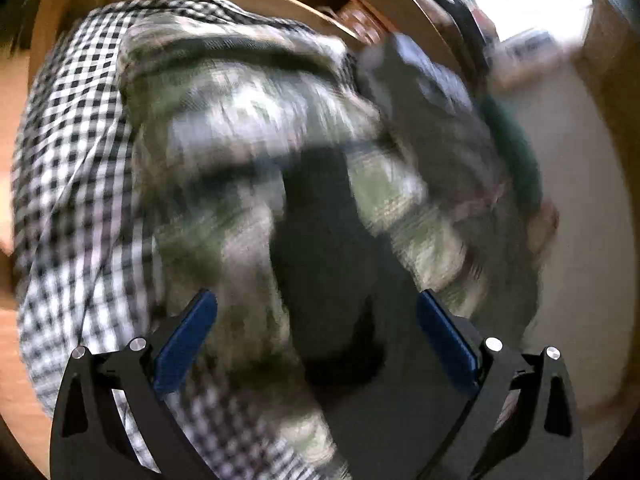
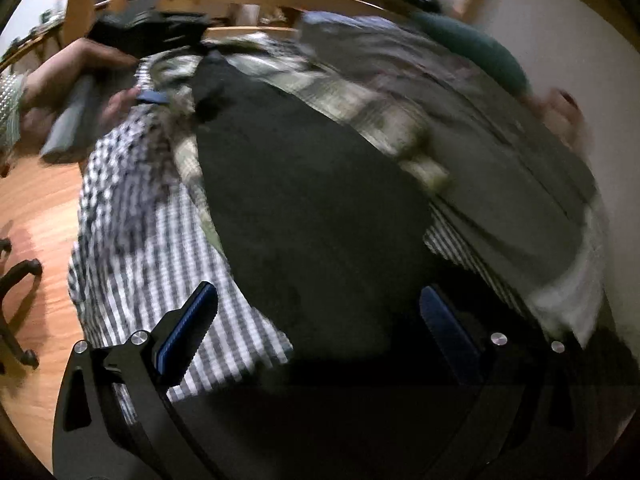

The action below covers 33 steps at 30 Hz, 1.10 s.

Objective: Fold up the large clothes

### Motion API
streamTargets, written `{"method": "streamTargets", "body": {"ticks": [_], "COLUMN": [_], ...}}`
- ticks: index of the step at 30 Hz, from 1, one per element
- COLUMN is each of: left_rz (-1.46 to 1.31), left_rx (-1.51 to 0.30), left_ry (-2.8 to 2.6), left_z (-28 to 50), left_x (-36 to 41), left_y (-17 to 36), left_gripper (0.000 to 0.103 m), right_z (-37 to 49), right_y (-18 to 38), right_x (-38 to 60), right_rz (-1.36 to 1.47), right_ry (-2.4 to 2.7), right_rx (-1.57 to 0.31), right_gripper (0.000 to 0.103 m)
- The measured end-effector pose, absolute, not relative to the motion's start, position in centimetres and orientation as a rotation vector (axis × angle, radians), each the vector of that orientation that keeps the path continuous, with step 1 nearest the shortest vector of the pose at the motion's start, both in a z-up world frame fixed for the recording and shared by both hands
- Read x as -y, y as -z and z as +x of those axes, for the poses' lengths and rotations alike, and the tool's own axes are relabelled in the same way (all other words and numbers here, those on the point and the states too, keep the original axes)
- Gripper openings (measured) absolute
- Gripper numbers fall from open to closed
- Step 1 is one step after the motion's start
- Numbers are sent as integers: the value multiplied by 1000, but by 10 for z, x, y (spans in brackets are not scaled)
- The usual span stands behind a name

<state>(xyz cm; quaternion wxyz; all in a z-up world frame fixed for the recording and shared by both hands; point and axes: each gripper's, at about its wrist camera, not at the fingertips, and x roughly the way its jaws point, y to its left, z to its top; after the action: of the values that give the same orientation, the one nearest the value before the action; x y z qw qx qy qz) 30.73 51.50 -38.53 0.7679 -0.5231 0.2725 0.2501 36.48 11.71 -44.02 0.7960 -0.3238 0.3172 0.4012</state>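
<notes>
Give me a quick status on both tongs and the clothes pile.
Left tongs open, empty. Right tongs open, empty. Dark garment atop checked cloth, unfolded. Plaid garment bunched beside it; views blurred.

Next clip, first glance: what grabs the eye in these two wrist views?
A heap of clothes fills both views: a dark garment lies in the middle over a black-and-white checked cloth. Both grippers, left and right, hang open above it. Motion blur smears everything.

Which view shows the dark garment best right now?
Right wrist view: the dark garment fills the middle, its outline readable atop the checked cloth. Left wrist view shows only a blurred dark strip.
</notes>
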Motion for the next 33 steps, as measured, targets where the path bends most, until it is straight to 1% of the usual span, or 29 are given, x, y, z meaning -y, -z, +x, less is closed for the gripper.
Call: {"method": "streamTargets", "body": {"ticks": [5,10,14,17,18,19,20,21,23,27,30,33], "left_rz": [-1235,-1297,-1196,-1223,-1252,-1264,-1260,-1259,-1302,-1224,-1160,-1119], "left_rx": [-590,-644,-681,-681,-697,-708,-732,-756,-738,-713,-722,-747], "left_ry": [-446,-421,-408,-347,-333,-338,-372,-406,-401,-356,-349,-322], "left_z": [328,349,370,382,388,392,396,397,394,393,391,393], "left_x": [-551,-575,-572,-570,-571,-572,-574,-576,-576,-566,-564,-564], "left_y": [399,408,392,398,406,412,416,418,417,390,372,360], "left_gripper": [98,98,98,98,95,89,53,20,20,16,13,12], "right_z": [355,357,356,357,358,360,360,359,357,342,333,327], "right_y": [439,443,444,456,461,465,469,474,476,469,461,455], "right_x": [-182,-228,-254,-273,-278,-283,-286,-291,-297,-315,-322,-328], "right_rz": [-715,-739,-754,-780,-780,-782,-785,-789,-796,-801,-758,-736], "right_ry": [-920,-964,-995,-1002,-998,-993,-986,-979,-965,-928,-943,-966], "right_rx": [-649,-632,-599,-595,-600,-607,-611,-601,-559,-414,-347,-342], "right_gripper": [100,100,100,100,100,100,100,100,99,98,97,97]}}
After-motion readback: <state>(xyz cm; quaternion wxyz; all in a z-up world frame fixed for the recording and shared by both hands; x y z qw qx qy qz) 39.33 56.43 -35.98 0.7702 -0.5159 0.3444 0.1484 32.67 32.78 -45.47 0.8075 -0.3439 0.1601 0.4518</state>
